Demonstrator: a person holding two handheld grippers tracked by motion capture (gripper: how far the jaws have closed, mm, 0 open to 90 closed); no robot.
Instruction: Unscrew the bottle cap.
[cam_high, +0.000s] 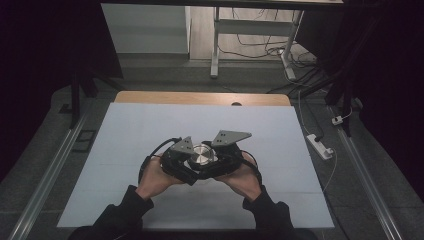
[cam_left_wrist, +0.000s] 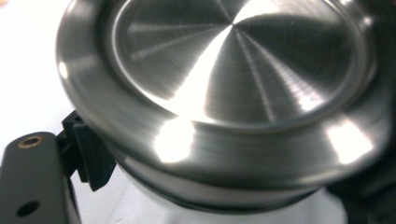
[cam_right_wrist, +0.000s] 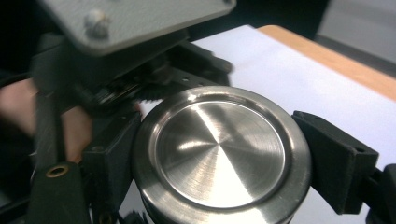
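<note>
— What's at the centre of the table?

— A round steel lid (cam_high: 201, 156), brushed and shiny, sitting on what looks like a white jar beneath it. It is held above the white sheet (cam_high: 150, 130) that covers the wooden table (cam_high: 200, 97), roughly midway between the left and right edges and nearer the front edge than the far one.

— Who has hold of it?

— Both tongs. The left gripper (cam_high: 181, 161) comes in from the left side and the right gripper (cam_high: 224, 159) from the right, each in one of the person's hands, the dark sleeves entering from the front edge.

— How do the tongs stand?

— The right gripper's jaws are clamped on the lid: in the right gripper view one black pad (cam_right_wrist: 337, 161) presses the rim (cam_right_wrist: 222, 156) on one side and the other pad presses it opposite. The left gripper is closed on the same piece lower down; in its own view a ribbed black pad (cam_left_wrist: 91, 156) sits hard against the body just under the lid (cam_left_wrist: 224, 88).

— And the grey plates?

— One sits on top of each gripper, both tilted toward the lid and close together.
</note>
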